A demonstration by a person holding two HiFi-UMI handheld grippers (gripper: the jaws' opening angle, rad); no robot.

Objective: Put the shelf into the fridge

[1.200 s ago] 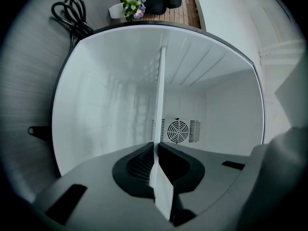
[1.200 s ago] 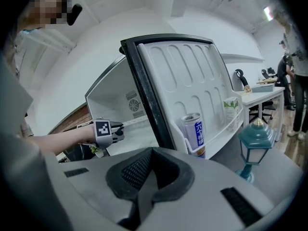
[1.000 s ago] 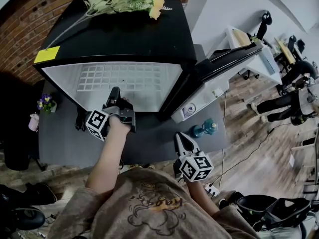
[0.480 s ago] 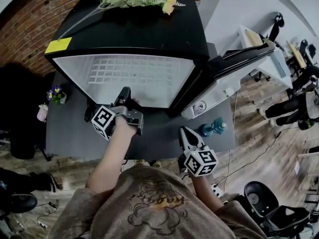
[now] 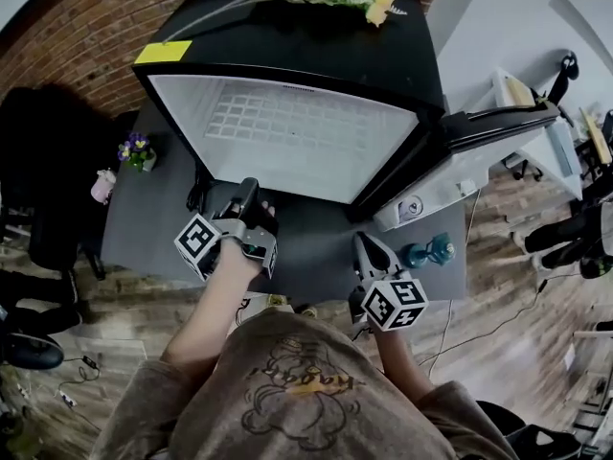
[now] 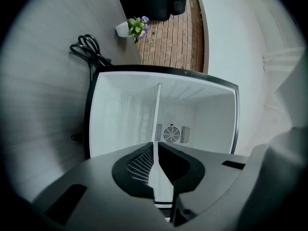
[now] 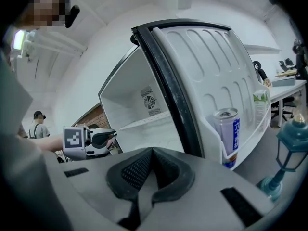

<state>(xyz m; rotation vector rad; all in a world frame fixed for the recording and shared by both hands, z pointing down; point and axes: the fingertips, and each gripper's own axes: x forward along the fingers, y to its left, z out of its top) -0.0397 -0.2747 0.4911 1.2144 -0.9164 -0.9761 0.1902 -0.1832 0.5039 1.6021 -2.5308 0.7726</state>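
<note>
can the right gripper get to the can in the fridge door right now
Probably yes: the fridge door stands open and the can faces the right gripper with nothing between, though its jaws are shut.

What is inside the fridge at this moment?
A white shelf, its near edge held in the left tongs, and a round fan vent on the back wall. The tongs' body covers the nearest part of the fridge.

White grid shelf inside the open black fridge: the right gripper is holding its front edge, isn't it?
No: the left gripper holds the white grid shelf's front edge inside the open black fridge, as the left gripper view shows.
</note>
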